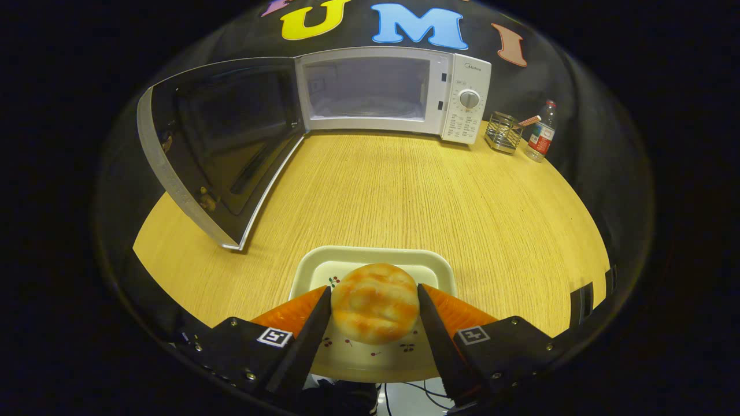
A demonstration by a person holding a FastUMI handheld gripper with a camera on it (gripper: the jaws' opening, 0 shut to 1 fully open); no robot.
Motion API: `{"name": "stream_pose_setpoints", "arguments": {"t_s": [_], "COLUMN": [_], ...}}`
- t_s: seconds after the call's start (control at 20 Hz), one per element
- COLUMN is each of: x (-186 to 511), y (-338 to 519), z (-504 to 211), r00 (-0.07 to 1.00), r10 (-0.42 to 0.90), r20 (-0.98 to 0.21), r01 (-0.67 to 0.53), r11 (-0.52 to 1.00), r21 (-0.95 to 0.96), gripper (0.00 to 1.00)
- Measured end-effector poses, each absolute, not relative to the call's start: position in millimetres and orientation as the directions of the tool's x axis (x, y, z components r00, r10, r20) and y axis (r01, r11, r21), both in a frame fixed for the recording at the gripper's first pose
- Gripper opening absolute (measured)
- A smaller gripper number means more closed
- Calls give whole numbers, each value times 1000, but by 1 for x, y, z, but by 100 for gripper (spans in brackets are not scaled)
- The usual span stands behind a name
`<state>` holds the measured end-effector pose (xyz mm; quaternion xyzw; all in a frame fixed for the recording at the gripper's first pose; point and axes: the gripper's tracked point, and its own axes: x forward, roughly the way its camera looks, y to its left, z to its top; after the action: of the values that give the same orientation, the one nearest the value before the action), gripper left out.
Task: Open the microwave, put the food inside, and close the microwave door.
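A round golden bun (pixel 374 303) sits between my fingers over a cream tray (pixel 376 252) with small cherry prints, at the near edge of the wooden table (pixel 439 196). My gripper (pixel 374 289) is shut on the bun, one finger touching each side of it. Whether the bun rests on the tray or is lifted off it, I cannot tell. Beyond the fingers, at the back of the table, stands a white microwave (pixel 465 98). Its door (pixel 225 144) is swung wide open to the left, and the lit cavity (pixel 364 89) holds only a glass turntable.
Right of the microwave stand a wire holder (pixel 503 132) with a stick in it and a small plastic bottle (pixel 541 132). The open door juts far forward over the table's left part. Bare wood lies between tray and microwave.
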<state>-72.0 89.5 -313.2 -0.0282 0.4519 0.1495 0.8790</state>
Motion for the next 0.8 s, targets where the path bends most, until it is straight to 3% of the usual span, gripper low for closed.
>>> {"name": "stream_pose_setpoints", "arguments": {"t_s": [0.05, 0.1, 0.2, 0.25, 0.8], "x": [-72, -71, -69, -70, 3], "y": [88, 88, 87, 90, 100], "z": [-314, -313, -313, -314, -239], "r00": [539, 534, 539, 535, 631], "r10": [234, 232, 222, 226, 363], "r20": [-809, -813, -813, -814, -685], "r01": [-288, -284, -280, -284, -225], "r11": [954, 955, 957, 956, 931], "r21": [83, 87, 75, 79, 286], "gripper": [85, 75, 71, 57, 57]}}
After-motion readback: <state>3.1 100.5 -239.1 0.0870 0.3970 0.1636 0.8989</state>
